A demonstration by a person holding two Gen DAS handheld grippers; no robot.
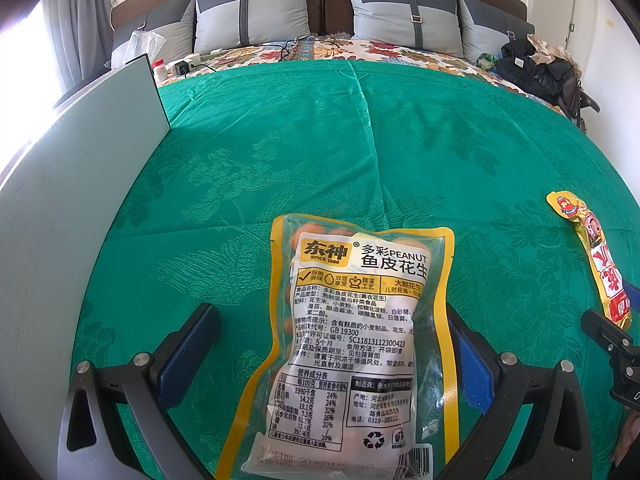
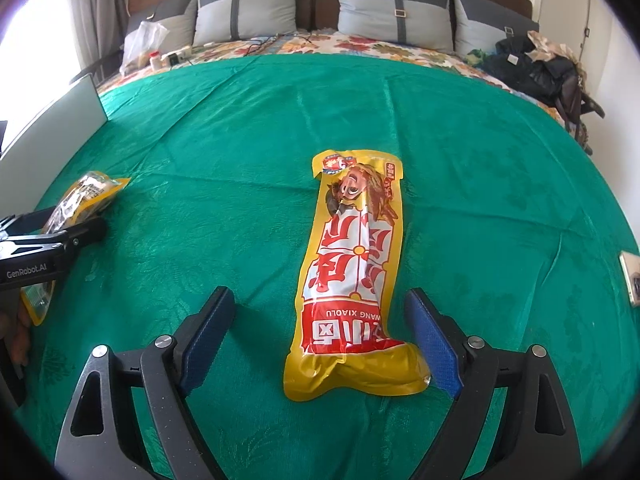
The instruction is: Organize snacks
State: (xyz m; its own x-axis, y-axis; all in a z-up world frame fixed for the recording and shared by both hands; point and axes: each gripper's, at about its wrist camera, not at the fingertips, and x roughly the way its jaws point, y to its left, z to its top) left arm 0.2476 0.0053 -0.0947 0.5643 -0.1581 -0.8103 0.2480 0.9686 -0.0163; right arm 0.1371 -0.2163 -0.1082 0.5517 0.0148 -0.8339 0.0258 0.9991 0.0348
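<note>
A clear, yellow-edged peanut bag lies on the green bedspread, between the fingers of my left gripper. The jaws stand wide open around it, not squeezing it. A long yellow and red snack packet lies lengthwise between the fingers of my right gripper, which is also wide open. The packet also shows in the left wrist view at the far right. The peanut bag and the left gripper body show in the right wrist view at the left.
A pale grey board stands along the left side of the bed. Grey pillows line the headboard. A plastic bag, a small bottle and a power strip lie at the back left. Dark clothes are piled at the back right.
</note>
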